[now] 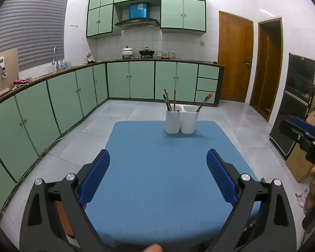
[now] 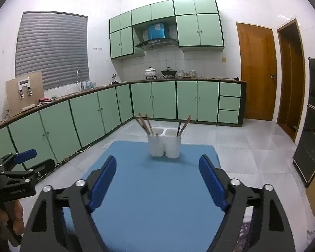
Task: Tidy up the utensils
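Note:
A white two-compartment utensil holder (image 1: 181, 118) (image 2: 164, 146) stands at the far end of a blue table (image 1: 157, 178) (image 2: 157, 199). Several chopsticks (image 1: 170, 101) (image 2: 145, 125) lean in its left compartment, and two more (image 1: 203, 103) (image 2: 183, 125) lean in the right one. My left gripper (image 1: 158, 157) hovers over the near half of the table, open, with nothing between its blue pads. My right gripper (image 2: 157, 163) is likewise open and empty, well short of the holder. Each gripper also shows at the edge of the other's view.
Green kitchen cabinets (image 1: 52, 100) line the left and back walls under a counter with a sink, pots and bowls. Wooden doors (image 1: 235, 58) stand at the right. A dark cabinet (image 1: 294, 105) and cardboard boxes sit right of the table. Grey tiled floor surrounds the table.

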`<state>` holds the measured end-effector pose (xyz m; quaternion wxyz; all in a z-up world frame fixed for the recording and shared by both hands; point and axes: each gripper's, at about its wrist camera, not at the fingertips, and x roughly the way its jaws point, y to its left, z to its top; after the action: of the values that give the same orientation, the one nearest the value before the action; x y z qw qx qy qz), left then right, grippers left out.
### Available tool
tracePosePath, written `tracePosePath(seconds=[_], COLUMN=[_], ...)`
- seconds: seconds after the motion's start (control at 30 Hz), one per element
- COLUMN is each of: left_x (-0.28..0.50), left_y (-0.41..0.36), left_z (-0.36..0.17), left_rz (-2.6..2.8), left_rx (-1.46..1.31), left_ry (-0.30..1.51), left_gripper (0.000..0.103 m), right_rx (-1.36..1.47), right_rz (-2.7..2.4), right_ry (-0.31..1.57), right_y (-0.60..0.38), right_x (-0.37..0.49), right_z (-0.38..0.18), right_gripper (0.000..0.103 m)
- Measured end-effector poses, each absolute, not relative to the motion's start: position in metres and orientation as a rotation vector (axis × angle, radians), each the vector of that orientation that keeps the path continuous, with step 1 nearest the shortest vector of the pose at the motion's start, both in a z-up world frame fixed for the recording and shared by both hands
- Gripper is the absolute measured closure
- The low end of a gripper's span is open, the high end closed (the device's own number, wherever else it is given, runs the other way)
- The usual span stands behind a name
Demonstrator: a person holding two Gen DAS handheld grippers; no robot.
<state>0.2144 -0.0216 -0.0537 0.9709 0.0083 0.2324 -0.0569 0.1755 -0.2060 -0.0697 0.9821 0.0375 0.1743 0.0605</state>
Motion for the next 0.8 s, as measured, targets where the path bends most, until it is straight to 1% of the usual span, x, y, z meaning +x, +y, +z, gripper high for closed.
tracePosePath(seconds=[0.07,0.17,0.27,0.43,0.53,0.8], left_x=[0.192,0.170,0.141,0.097,0.075,0.031], left_y=[-0.019,-0.015,-0.015,-0.015,-0.021,-0.029], left_z=[-0.053,-0.052,-0.053,-0.055,-0.052,-0.039], left_rz=[-0.107,-0.120,-0.078,-0.053,-0.031,-0.039], left_rx=[0.003,-0.022,-0.013,-0.036,0.012,0.024], left_ry=[0.465,0.480,0.484,0.503,0.485,0.464], left_gripper=[0.010,0.007,0.005,0.005,0.005,0.005], right_rx=[0.081,0.096,0.067,0.062,0.068,0.044], right_rz=[0.118,0.123,0.118,0.089,0.094,0.051], right_ry=[0.350,0.360,0.389,0.404,0.409,0.374], right_y=[-0.201,-0.195,-0.186,-0.180,-0.182,-0.181], right_x=[0.155,0.127,0.106,0.072,0.060,0.027], right_z=[-0.072,-0.075,-0.076,-0.076,-0.075,-0.065], right_gripper=[0.012,0.006,0.006,0.006,0.006,0.006])
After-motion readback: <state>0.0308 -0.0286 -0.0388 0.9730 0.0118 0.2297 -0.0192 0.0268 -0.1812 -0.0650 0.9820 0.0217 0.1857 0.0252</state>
